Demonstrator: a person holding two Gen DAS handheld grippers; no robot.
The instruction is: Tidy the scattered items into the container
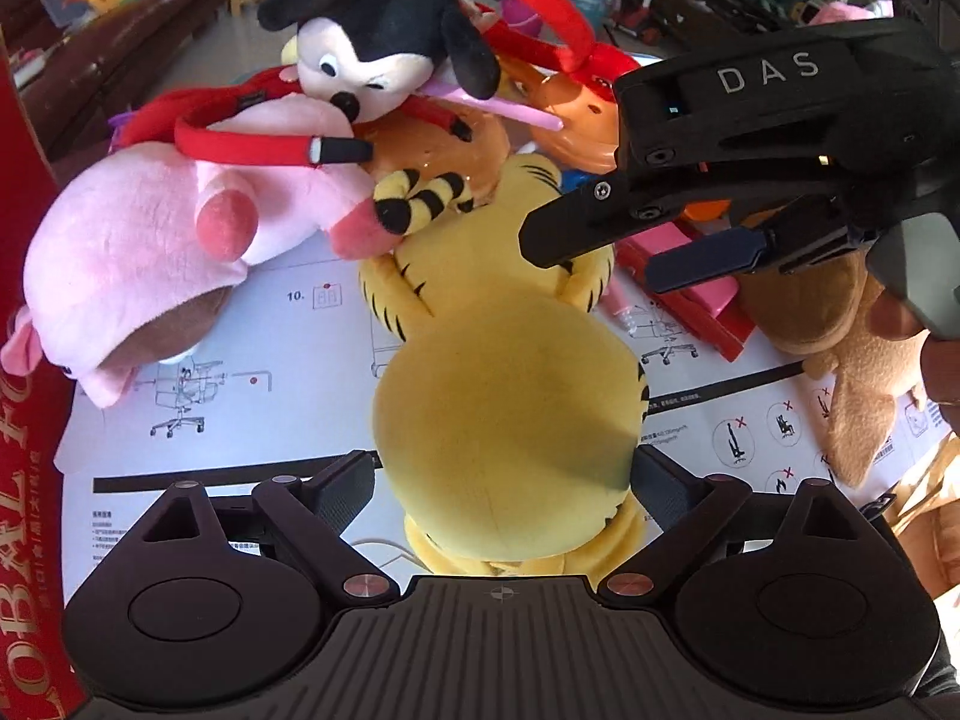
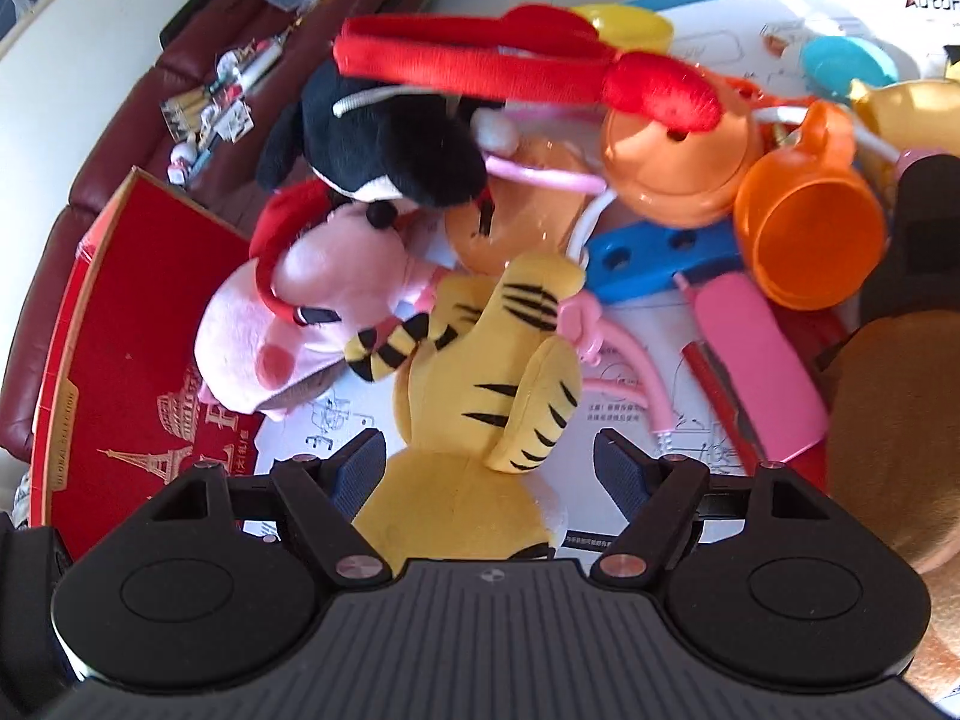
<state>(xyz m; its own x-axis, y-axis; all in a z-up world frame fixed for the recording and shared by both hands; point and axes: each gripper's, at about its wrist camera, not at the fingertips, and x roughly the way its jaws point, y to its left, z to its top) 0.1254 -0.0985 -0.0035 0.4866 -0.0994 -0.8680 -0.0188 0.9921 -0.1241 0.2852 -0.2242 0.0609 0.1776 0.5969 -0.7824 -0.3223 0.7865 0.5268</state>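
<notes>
**Yellow tiger, two grippers, one crowded pile**

Red box (image 2: 120, 360) lies at the sheet's left edge. Our left gripper (image 1: 504, 480) has its fingers pressed against the tiger plush (image 1: 504, 396); our right gripper (image 2: 489, 468) stands open, straddling it. Lifting may snag the pink pig (image 1: 150, 240) touching the tail, or topple the mouse plush (image 1: 384, 36).

**Hidden and cut-off parts of the toy pile**

The yellow tiger plush (image 1: 504, 396) hides its own face in both views, and its lower end vanishes behind each hand-held gripper's body. The red box (image 2: 138, 354) is cut by the frame edge, its gold lettering only partly legible. The brown plush (image 2: 894, 432) runs off the right edge. The red headband (image 2: 480, 66) is motion-blurred. Small print on the instruction sheet (image 1: 240, 360) cannot be read.
</notes>
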